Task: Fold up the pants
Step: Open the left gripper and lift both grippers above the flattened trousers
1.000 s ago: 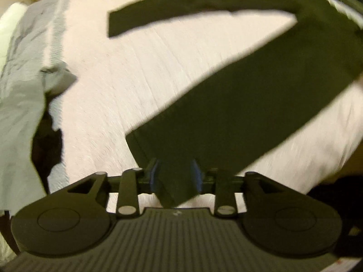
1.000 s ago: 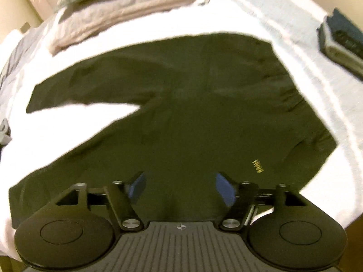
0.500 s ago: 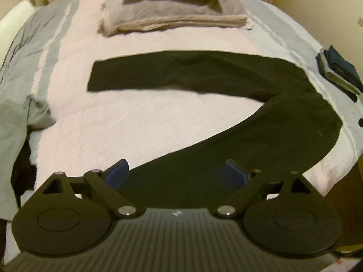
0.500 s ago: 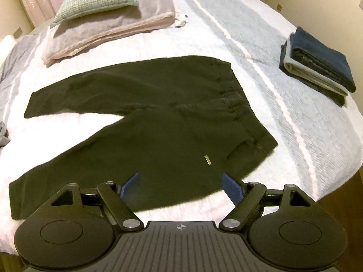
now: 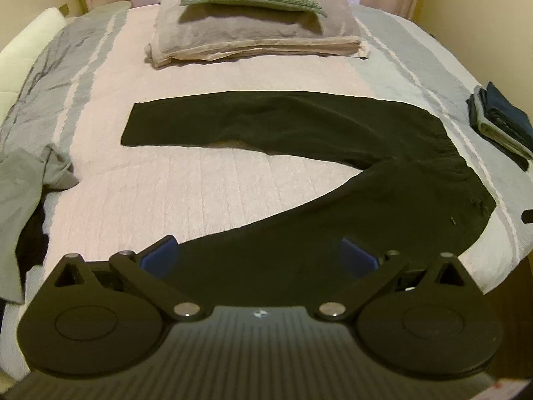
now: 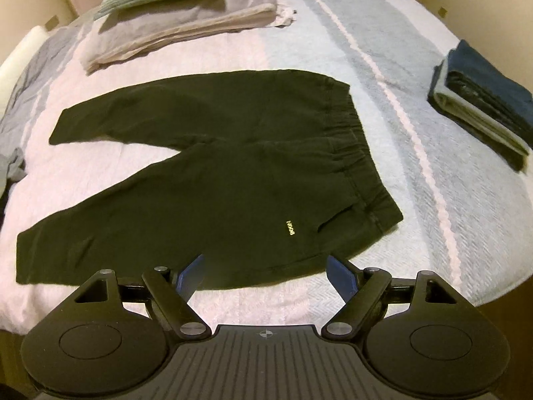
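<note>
So far, only spread out: dark pants (image 6: 213, 180) flat on the striped bedspread (image 6: 416, 140), waistband right, legs splayed left in a V, far leg toward the pillows (image 5: 253, 16), near leg along the near edge. No fold made yet. Left gripper (image 5: 258, 260) above the near leg, jaws opening, nothing pinched between them. Right gripper (image 6: 265, 275) near the hip, jaws wide apart, empty. Probably left to do: bring one leg over the other, then fold lengthwise. Finished folded stack (image 6: 483, 100) waiting far right.
</note>
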A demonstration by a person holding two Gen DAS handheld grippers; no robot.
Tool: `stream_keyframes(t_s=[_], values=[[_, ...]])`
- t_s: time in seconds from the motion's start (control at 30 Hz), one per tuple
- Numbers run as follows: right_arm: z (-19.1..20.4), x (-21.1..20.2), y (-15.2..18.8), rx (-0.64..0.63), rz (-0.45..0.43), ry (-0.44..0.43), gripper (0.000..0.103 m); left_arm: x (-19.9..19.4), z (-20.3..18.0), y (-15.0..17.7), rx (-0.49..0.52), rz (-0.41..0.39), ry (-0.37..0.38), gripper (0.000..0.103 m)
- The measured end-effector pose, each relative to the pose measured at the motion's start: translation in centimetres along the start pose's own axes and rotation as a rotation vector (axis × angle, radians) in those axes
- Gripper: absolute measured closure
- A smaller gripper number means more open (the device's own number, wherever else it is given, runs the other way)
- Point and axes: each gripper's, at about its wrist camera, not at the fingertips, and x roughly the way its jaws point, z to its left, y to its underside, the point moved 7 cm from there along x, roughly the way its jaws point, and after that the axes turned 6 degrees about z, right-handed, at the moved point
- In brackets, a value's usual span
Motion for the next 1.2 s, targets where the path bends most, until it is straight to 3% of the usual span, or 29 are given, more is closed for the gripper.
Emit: stream_keyframes(t_s=[0.2, 0.53, 1.2], values=[[0.1, 0.3, 0.6, -0.017, 0.004, -0.022, 0.026, -0.6, -1.5, 0.9, -0.027, 0.011, -0.041, 0.001], [1.6, 0.2, 0.2, -0.018, -0.008, -0.019, 0.026, -0.8, -1.6, 1.2, 0.003, 0.021, -0.035, 0.001], [6.4, 3.4, -0.6, -0.148, 0.056, -0.06, 0.026, -1.5, 5.0, 6.2, -0.117, 0.087, -0.133, 0.001]])
